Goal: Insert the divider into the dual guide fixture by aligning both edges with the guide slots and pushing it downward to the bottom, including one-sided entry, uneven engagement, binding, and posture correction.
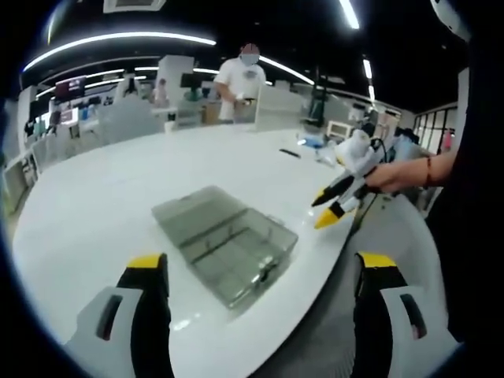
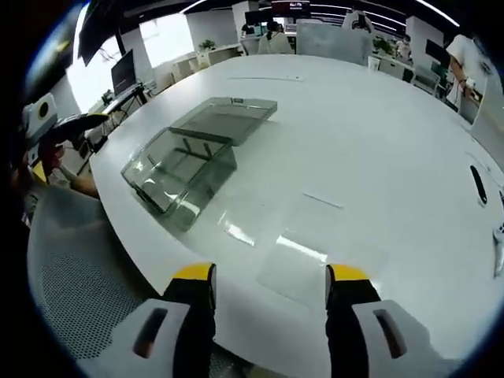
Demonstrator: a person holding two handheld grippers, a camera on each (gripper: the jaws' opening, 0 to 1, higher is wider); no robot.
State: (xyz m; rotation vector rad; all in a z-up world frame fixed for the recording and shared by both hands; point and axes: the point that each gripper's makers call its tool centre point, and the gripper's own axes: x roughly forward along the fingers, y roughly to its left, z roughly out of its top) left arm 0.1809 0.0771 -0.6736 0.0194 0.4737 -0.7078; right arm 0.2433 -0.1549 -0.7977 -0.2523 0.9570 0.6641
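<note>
On the white table [image 1: 118,197] in the left gripper view, a clear smoky plastic box [image 1: 228,240] lies near the curved front edge, its lid hinged open and lying flat beside the tray part. The left gripper [image 1: 260,276] hangs above that edge with its yellow-tipped jaws spread wide and nothing between them; the box sits ahead of the gap, not touched. To the right in the same view a hand [image 1: 398,175] holds the right gripper [image 1: 329,209] just off the table edge, its yellow tips pointing toward the box and apart from it; they look close together there. A person in a white shirt [image 1: 240,79] stands at the far side of the table. In the right gripper view, the right gripper [image 2: 272,279] shows its own jaws set well apart, holding nothing, over the near table edge. Just ahead of them a thin clear sheet, the divider [image 2: 319,252], lies flat on the table [image 2: 378,126]; its outline is faint. The box [image 2: 189,153] is farther off to the left, well apart from the divider, with upright ribs showing inside the tray. A grey mesh chair [image 2: 79,283] stands below the table edge. A dark pen-like item [image 2: 478,183] lies near the right rim.
</note>
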